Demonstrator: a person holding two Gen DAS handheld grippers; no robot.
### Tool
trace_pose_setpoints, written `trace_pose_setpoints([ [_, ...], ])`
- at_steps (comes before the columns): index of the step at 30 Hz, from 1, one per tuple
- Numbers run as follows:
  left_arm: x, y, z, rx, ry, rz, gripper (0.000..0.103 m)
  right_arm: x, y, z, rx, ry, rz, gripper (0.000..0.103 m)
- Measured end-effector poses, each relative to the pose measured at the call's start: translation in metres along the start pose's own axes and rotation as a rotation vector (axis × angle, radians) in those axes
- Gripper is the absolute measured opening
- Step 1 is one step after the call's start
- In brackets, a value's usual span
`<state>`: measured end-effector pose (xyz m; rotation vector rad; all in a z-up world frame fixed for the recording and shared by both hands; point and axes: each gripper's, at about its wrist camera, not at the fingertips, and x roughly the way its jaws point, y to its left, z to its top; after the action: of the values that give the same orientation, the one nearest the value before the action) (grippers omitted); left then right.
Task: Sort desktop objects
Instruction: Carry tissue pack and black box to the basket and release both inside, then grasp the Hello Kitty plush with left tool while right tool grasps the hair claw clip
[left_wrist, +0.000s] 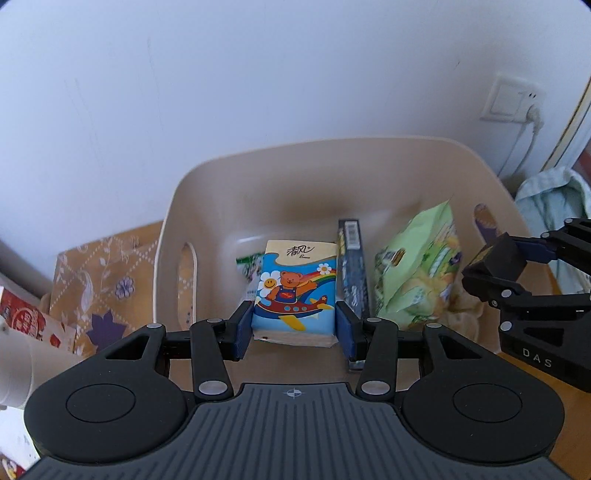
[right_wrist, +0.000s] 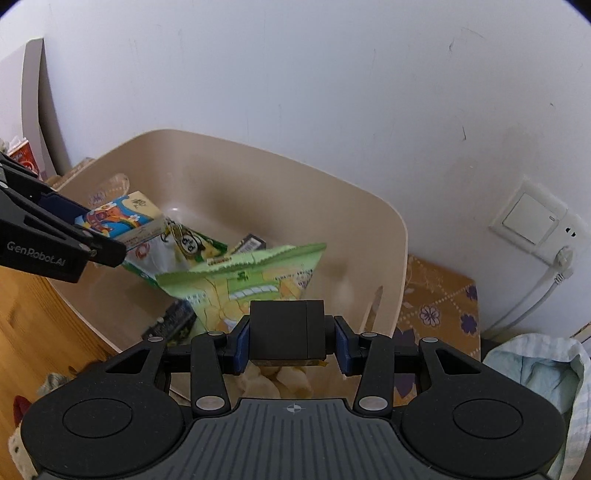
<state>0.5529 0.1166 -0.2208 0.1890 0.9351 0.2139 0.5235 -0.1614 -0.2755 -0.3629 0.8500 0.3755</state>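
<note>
My left gripper (left_wrist: 294, 326) is shut on a tissue pack (left_wrist: 295, 291) printed with a cartoon bear on a plane, and holds it over the beige plastic basket (left_wrist: 258, 177). The pack also shows in the right wrist view (right_wrist: 118, 218). My right gripper (right_wrist: 287, 343) is shut on a black box (right_wrist: 286, 332) over the basket's near right side; the box shows in the left wrist view too (left_wrist: 495, 262). A green snack bag (right_wrist: 251, 280) and a dark flat box (left_wrist: 352, 273) lie in the basket.
The basket (right_wrist: 369, 206) stands against a white wall on a floral orange cloth (right_wrist: 436, 306). A wall socket with a plugged cord (right_wrist: 535, 221) is at the right, a pale towel (right_wrist: 535, 376) below it. A paper cup (left_wrist: 14, 369) and red box (left_wrist: 26, 317) are at the left.
</note>
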Motion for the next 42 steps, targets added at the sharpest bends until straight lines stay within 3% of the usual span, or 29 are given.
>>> trace_pose_setpoints([
  [1,0.002,0.000,-0.001,0.004,0.011,-0.002,0.048,-0.001,-0.002,-0.001,0.004,0.000,0.000,0.051],
  [5,0.001,0.002,-0.005,0.022,0.016,-0.009,0.052,-0.011,-0.006,-0.004,0.012,-0.022,-0.013,0.064],
  [10,-0.009,0.010,-0.006,0.005,-0.002,-0.015,0.072,-0.031,-0.005,-0.007,0.034,-0.075,-0.003,0.085],
  [17,-0.035,0.020,-0.018,-0.018,-0.023,-0.035,0.074,-0.076,-0.002,-0.014,0.065,-0.149,0.022,0.088],
  [21,-0.058,0.026,-0.027,-0.010,-0.066,-0.058,0.075,-0.098,0.001,-0.028,0.062,-0.173,0.033,0.099],
  [26,-0.082,0.034,-0.046,0.014,-0.087,-0.085,0.077,-0.115,0.007,-0.056,0.019,-0.147,0.042,0.099],
  [31,-0.092,0.036,-0.073,0.038,-0.047,-0.116,0.079,-0.125,0.012,-0.084,0.025,-0.110,0.072,0.103],
  [38,-0.081,0.020,-0.120,0.220,0.059,-0.167,0.079,-0.125,0.025,-0.119,0.036,-0.038,0.092,0.103],
  [42,-0.074,0.012,-0.143,0.341,0.075,-0.181,0.079,-0.119,0.037,-0.137,0.033,-0.004,0.102,0.103],
])
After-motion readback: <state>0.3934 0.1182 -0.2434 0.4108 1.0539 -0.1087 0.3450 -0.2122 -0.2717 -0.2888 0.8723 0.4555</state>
